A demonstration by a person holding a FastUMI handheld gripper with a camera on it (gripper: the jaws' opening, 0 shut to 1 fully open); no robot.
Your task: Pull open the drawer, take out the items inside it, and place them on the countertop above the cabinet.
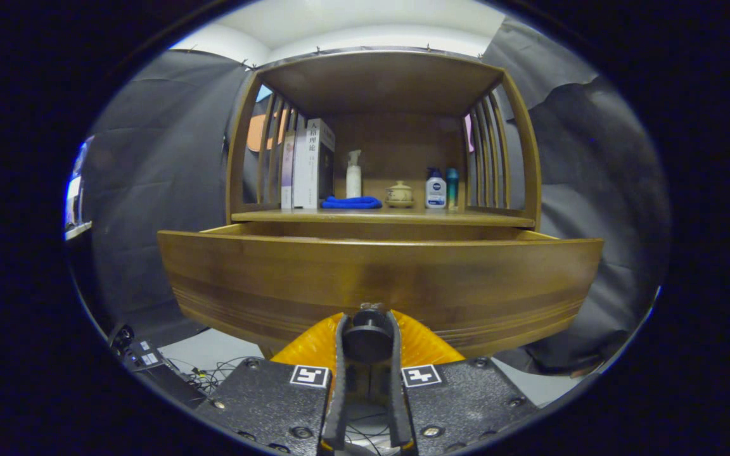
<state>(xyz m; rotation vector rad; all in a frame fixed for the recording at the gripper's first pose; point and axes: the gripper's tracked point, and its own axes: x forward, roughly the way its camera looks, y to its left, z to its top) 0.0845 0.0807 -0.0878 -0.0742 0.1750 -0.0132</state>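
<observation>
The wooden cabinet's drawer [377, 278] stands pulled out toward me, its broad front panel close ahead. A round dark knob [367, 339] on that panel sits between my fingers, and my gripper [367, 329] is shut on it. The drawer's inside is hidden behind its front panel. Above the drawer runs the countertop [498, 219], a wooden shelf under a roofed frame with slatted sides.
On the countertop stand books [308, 164] at the left, a folded blue cloth [351, 202], a white spray bottle [353, 174], a small lidded ceramic jar [399, 194], a white lotion bottle [435, 190] and a teal bottle [452, 187]. Cables and a device [149, 364] lie on the floor at lower left.
</observation>
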